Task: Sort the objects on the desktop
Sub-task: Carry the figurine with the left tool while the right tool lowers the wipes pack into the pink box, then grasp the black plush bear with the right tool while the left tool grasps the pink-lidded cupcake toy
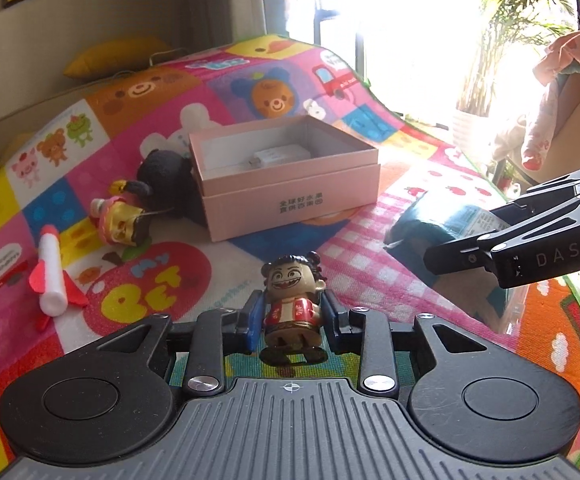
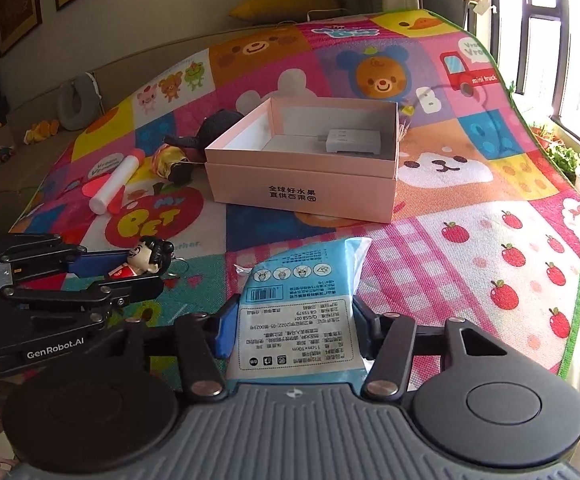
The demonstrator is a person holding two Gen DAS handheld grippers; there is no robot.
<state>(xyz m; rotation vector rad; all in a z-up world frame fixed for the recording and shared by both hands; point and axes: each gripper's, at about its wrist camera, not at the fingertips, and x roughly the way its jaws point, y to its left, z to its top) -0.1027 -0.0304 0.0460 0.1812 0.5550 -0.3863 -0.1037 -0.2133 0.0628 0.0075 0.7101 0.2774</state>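
A small grinning figurine point(image 1: 293, 304) with black hair buns and a red vest stands upright between the blue pads of my left gripper point(image 1: 291, 300), which is shut on its body just above the play mat. In the right wrist view the same figurine point(image 2: 150, 254) lies sideways in the left gripper point(image 2: 130, 270). My right gripper point(image 2: 294, 310) is shut on a light-blue printed packet point(image 2: 301, 280), held by its sides. An open pink box point(image 1: 290, 196) sits farther back on the mat, with a white charger point(image 2: 353, 142) inside it.
A colourful cartoon play mat point(image 2: 469, 240) covers the surface. Left of the pink box point(image 2: 301, 188) lie a white foam rocket with red fins point(image 1: 52, 272), a gold-dressed doll point(image 1: 122, 220) and a black plush toy point(image 1: 162, 172). A bright window and plants are at the right.
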